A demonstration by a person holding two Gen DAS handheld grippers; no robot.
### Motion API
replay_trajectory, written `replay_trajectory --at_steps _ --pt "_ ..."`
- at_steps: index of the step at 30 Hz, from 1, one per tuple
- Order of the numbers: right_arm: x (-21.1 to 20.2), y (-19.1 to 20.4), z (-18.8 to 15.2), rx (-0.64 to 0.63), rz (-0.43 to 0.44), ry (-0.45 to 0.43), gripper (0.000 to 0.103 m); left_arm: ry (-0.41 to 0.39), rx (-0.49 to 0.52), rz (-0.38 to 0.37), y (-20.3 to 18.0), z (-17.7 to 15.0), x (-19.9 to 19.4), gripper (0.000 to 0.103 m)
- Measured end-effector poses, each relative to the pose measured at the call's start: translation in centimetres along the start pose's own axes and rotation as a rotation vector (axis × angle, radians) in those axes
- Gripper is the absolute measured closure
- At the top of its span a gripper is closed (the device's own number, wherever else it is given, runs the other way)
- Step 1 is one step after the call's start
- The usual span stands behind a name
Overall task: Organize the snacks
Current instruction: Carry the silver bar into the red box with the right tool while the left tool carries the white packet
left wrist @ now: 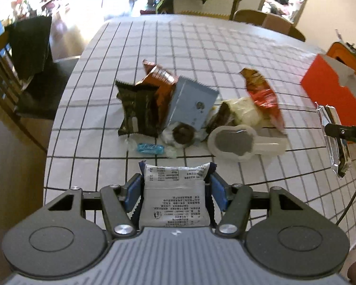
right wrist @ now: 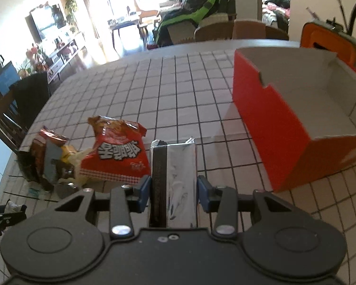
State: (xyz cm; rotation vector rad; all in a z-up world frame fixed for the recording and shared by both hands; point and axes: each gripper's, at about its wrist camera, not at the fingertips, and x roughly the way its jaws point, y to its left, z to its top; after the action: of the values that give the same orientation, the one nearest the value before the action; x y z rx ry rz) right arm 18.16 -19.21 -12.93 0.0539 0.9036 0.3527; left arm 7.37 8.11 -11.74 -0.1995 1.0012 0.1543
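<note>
With the left tool (left wrist: 175, 190) clamped on a grey packet (left wrist: 175, 197) and the right tool (right wrist: 174, 192) on a silver one (right wrist: 178, 173), both clear of the tabletop (right wrist: 178, 90), lower each well inside the orange box (right wrist: 273, 123) before releasing.

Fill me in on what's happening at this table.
A person is sorting snacks with a handheld gripper in each hand. The left gripper is closed on a white snack packet with printed text, and the right gripper is closed on a silver foil packet. A pile of other snacks lies on the grid-patterned tablecloth, among them a red chip bag. An open orange box stands to the right, with nothing visible inside.
</note>
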Motion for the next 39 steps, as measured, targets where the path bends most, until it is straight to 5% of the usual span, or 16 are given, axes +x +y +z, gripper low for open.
replay_trajectory --at_steps 18,28,39 --pt "-8.8 -1.1 2.4 -0.034 -0.028 -0.137 0.062 -0.176 0.191 -0.125 -8.3 3.8 -6.7 0.042" --pt "-9.3 -7.3 6.2 -0.029 -0.046 -0.178 0.062 -0.227 0.294 -0.161 -17.7 8.4 -5.4 0.042" --pt "-6.2 -16.9 9.5 -0.002 -0.06 -0.131 0.062 -0.21 0.409 -0.172 -29.3 11.7 -0.9 0.047"
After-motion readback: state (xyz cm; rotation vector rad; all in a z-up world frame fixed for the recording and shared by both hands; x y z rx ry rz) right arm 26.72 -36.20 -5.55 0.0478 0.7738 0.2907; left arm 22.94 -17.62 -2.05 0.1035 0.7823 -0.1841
